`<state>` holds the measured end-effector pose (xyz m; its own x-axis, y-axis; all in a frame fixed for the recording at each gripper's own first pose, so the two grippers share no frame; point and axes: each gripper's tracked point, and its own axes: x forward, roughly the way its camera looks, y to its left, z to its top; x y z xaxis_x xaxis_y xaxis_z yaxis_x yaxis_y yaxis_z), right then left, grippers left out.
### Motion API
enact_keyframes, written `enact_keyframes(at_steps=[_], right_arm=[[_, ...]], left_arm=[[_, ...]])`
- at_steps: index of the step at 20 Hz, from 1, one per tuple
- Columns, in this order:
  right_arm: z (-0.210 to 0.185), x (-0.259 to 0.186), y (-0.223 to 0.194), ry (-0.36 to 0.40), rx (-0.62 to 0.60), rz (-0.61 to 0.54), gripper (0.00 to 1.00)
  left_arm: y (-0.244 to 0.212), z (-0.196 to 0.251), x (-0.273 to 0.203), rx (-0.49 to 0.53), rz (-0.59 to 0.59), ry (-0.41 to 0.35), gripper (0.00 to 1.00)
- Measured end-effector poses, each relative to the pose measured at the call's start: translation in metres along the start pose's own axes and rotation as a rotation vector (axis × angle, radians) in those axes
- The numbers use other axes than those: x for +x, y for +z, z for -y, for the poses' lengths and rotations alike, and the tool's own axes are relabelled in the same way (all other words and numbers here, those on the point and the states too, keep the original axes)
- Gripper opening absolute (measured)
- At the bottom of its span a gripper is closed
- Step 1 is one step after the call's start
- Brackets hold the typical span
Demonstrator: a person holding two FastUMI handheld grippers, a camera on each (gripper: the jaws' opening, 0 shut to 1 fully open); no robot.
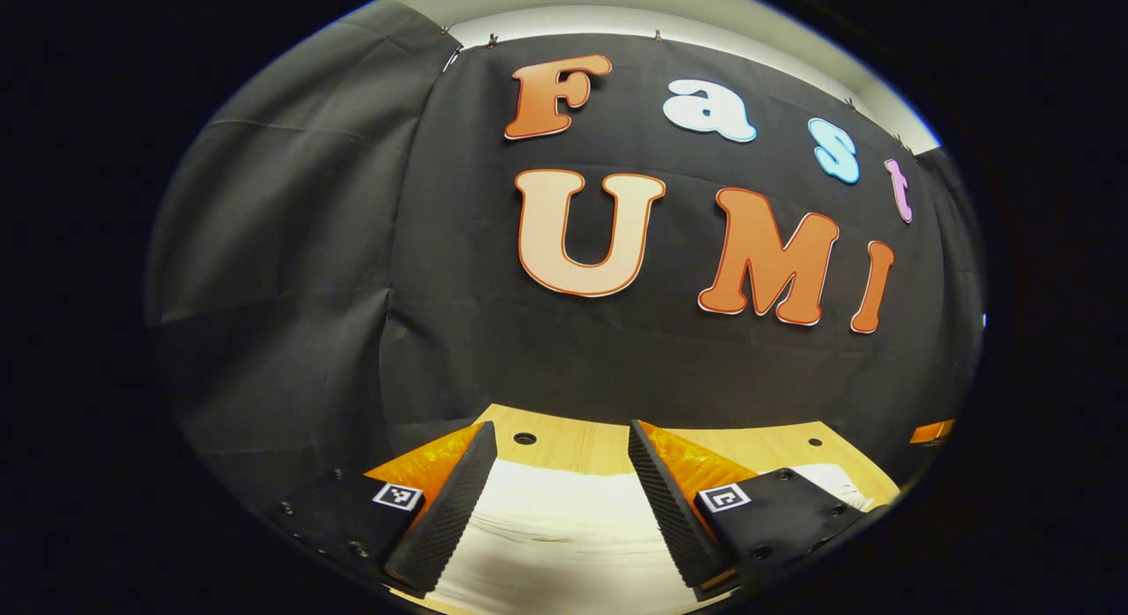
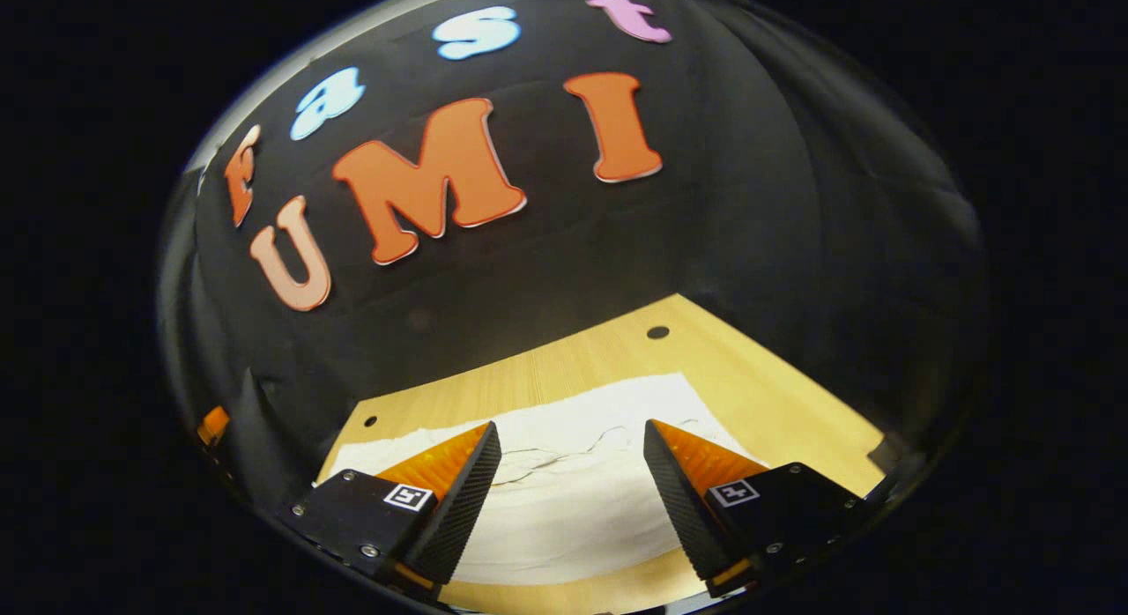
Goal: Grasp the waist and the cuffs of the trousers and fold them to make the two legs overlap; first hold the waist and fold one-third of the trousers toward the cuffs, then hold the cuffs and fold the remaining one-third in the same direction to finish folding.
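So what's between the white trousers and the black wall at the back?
Only bare wooden table with a small round hole, seen in the right gripper view beyond the trousers.

The trousers (image 2: 573,500) were plain white, with faint grey crease lines toward 12 o'clock in the right gripper view. The table (image 2: 758,386) beneath was pale yellow wood with a fine straight grain and small dark round holes (image 2: 657,332). Each gripper body bore a small black-and-white square marker (image 1: 724,498).
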<state>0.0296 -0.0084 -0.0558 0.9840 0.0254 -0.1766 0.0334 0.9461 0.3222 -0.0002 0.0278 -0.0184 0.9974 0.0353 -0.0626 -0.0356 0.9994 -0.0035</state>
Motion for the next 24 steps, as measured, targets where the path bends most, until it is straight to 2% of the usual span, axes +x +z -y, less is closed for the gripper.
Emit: enact_keyframes(at_steps=[5, 11, 15, 20, 24], right_arm=[[0.045, 0.024, -0.055, -0.070, 0.342, -0.169, 0.99], [0.092, 0.027, -0.123, -0.178, 0.617, -0.325, 0.99], [0.116, 0.032, -0.154, -0.247, 0.646, -0.372, 0.98], [0.122, 0.046, -0.176, -0.274, 0.734, -0.438, 0.99], [0.127, 0.057, -0.184, -0.314, 0.726, -0.456, 0.99]], left_arm=[[-0.013, -0.008, 0.003, -0.003, -0.030, 0.021, 0.98], [-0.026, -0.010, 0.011, -0.049, -0.071, 0.023, 0.98], [-0.031, -0.018, 0.014, -0.027, -0.088, 0.046, 0.98], [-0.033, -0.024, 0.017, -0.011, -0.104, 0.062, 0.98], [-0.032, -0.033, 0.020, 0.007, -0.100, 0.086, 0.98]])
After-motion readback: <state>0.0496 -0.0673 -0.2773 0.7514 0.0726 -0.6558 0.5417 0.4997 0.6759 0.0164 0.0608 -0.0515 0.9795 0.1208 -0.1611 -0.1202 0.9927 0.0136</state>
